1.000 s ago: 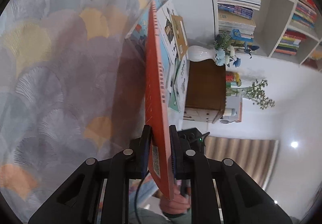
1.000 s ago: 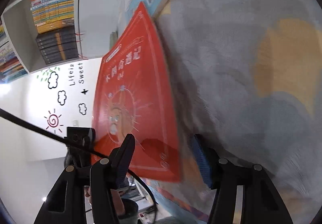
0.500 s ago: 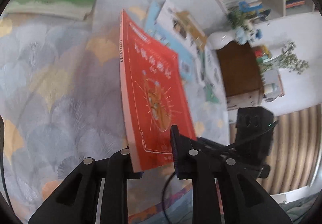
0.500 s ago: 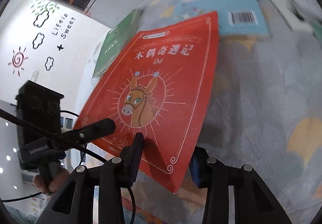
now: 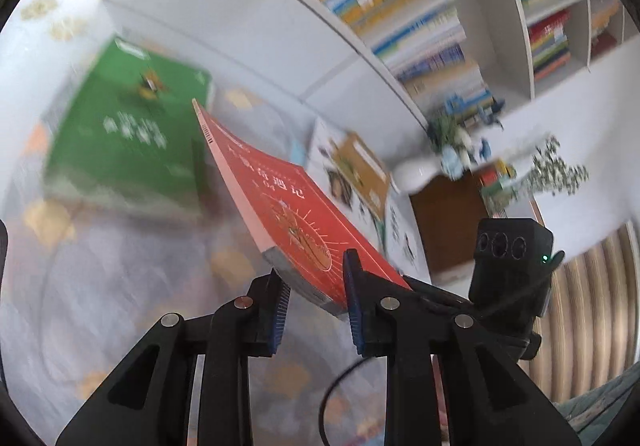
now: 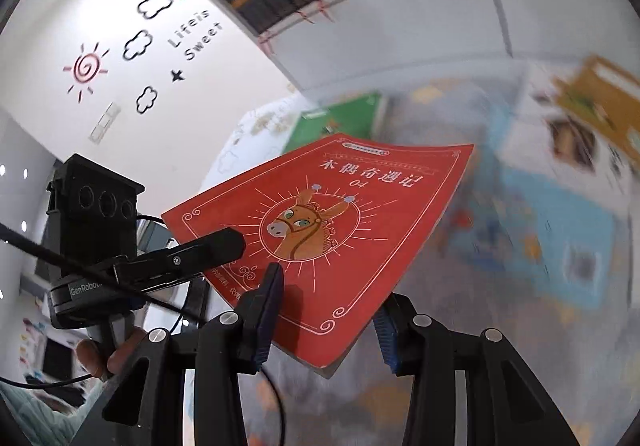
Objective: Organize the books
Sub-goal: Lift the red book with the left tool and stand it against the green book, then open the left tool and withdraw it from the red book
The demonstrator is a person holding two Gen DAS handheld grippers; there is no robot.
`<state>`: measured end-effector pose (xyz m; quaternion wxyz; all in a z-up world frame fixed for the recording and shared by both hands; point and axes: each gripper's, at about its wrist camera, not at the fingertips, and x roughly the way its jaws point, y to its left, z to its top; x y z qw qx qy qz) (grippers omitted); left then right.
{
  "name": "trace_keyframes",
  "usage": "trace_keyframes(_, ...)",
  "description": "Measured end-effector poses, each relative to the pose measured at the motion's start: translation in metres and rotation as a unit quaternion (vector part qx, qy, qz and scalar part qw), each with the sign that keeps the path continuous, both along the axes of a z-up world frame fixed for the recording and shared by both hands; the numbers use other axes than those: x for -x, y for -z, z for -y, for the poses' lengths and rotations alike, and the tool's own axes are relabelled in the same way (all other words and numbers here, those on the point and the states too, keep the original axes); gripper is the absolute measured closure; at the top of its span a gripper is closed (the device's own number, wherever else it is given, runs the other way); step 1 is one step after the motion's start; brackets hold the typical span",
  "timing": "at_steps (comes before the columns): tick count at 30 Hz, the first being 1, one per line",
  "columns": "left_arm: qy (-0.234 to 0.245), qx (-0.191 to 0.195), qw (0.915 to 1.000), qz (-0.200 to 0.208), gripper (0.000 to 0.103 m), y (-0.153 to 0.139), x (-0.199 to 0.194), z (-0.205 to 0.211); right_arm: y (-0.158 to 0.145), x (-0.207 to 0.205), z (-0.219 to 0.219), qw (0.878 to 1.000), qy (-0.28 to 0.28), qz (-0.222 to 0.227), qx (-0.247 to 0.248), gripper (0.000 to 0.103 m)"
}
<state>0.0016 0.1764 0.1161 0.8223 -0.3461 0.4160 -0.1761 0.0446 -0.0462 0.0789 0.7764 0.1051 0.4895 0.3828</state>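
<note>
1. Red book (image 5: 288,213) is up in the air, clear of the desk (image 5: 120,306). It is tilted, with the donkey cover facing up and its near corners towards the two cameras
2. Left tool (image 5: 314,286) has the near corner of the red book between its pads. One pad is on the cover and the other against the page edge underneath, and the jaws are opening
3. From the right wrist view, one finger (image 6: 216,246) of the left tool lies flat across the cover's left side
4. Right tool (image 6: 330,294) is partly spread, with the book's other near corner wedged at a slant between the pads. One pad is on the cover and the other under the spine edge
5. A person's hand (image 6: 108,354) grips the left tool's handle, low on the left of the right wrist view
6. Behind the red book, a green book (image 5: 128,137) lies flat on the desk's patterned cloth
7. To the right lies a blue book (image 6: 560,230), and beyond it are more books, one with a brown cover (image 5: 360,165). All of this is blurred
8. A white vase (image 5: 416,169) of flowers stands on a brown cabinet (image 5: 444,226) past the desk's right end
9. The bookshelf (image 5: 460,5) behind is packed with stacked books
10. The wall to the left carries a sun sticker (image 6: 86,67), clouds and the words "Life is Sweet"
</note>
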Motion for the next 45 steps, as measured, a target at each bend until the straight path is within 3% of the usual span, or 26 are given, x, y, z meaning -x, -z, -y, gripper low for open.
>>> trace_keyframes(3, -0.03, -0.011, 0.9995, 0.008, 0.082, -0.001, -0.014, -0.027, -0.005, -0.021, -0.025, 1.0, -0.014, 0.017, -0.001, 0.062)
trace_keyframes(6, -0.056, -0.01, 0.9984, -0.008, 0.082, 0.017, -0.029, -0.05, 0.001, -0.051, -0.054, 1.0, -0.025, 0.011, -0.001, 0.061)
trace_keyframes(13, -0.083, -0.012, 0.9937, -0.074, 0.082, 0.072, -0.048, -0.081, 0.053, -0.097, -0.109, 0.996, -0.051, -0.029, 0.067, 0.06)
trace_keyframes(17, -0.105, -0.027, 0.9888, -0.102, 0.082, 0.089, -0.039, -0.095, 0.077, -0.105, -0.116, 0.994, -0.043, -0.061, 0.078, 0.06)
trace_keyframes(20, -0.149, 0.002, 0.9833, -0.104, 0.082, 0.091, -0.029, -0.116, 0.078, -0.102, -0.121, 0.994, -0.039, -0.059, 0.085, 0.06)
trace_keyframes(24, -0.195, -0.006, 0.9764, -0.093, 0.081, 0.084, -0.016, -0.138, 0.075, -0.094, -0.132, 0.991, -0.044, -0.027, 0.121, 0.06)
trace_keyframes(29, -0.206, -0.038, 0.9739, -0.089, 0.079, 0.079, -0.016, -0.152, 0.084, -0.093, -0.126, 0.989, -0.044, -0.022, 0.138, 0.059)
trace_keyframes(36, -0.211, -0.099, 0.9675, -0.099, 0.079, 0.08, -0.062, -0.159, 0.077, -0.111, -0.127, 0.989, -0.035, -0.018, 0.144, 0.059)
trace_keyframes(41, -0.171, -0.12, 0.9712, -0.116, 0.074, 0.088, -0.07, -0.138, 0.073, -0.118, -0.143, 0.988, -0.034, -0.014, 0.152, 0.059)
trace_keyframes(45, -0.171, -0.12, 0.9704, -0.122, 0.074, 0.086, -0.057, -0.131, 0.073, -0.108, -0.148, 0.985, -0.039, 0.003, 0.17, 0.056)
